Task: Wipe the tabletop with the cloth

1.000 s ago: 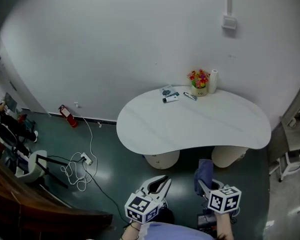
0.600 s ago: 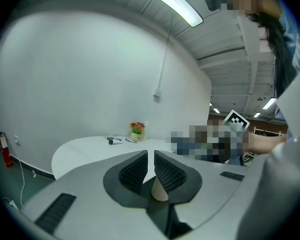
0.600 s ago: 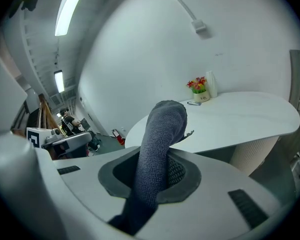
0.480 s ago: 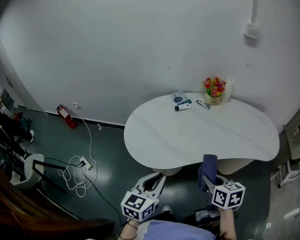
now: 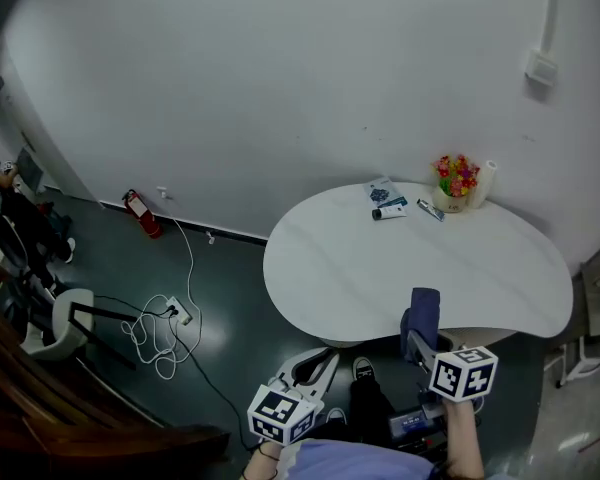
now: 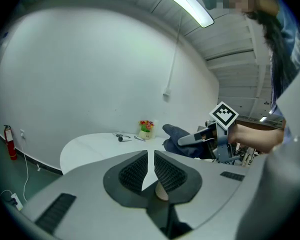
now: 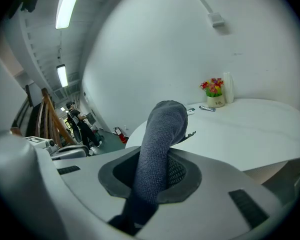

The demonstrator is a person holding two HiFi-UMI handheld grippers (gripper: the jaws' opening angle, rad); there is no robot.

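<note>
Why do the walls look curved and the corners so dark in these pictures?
Head view: a wide lens bows the wall and dims the corners; the table is evenly lit. Left gripper view: black round border, and the ceiling light strip glares. Right gripper view: the close cloth looms oversized.

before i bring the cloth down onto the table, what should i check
1. Cloth gripped by right tongs: ok, jaws shut on it.
2. Left tongs empty: ok, jaws together, nothing between.
3. Left tongs out of the wiping path: ok, off the near edge of the tabletop.
4. Middle of tabletop bare: ok.
5. Far edge free: not ok, flower pot and tubes sit there.
6. Cloth touching tabletop: cannot tell.
</note>
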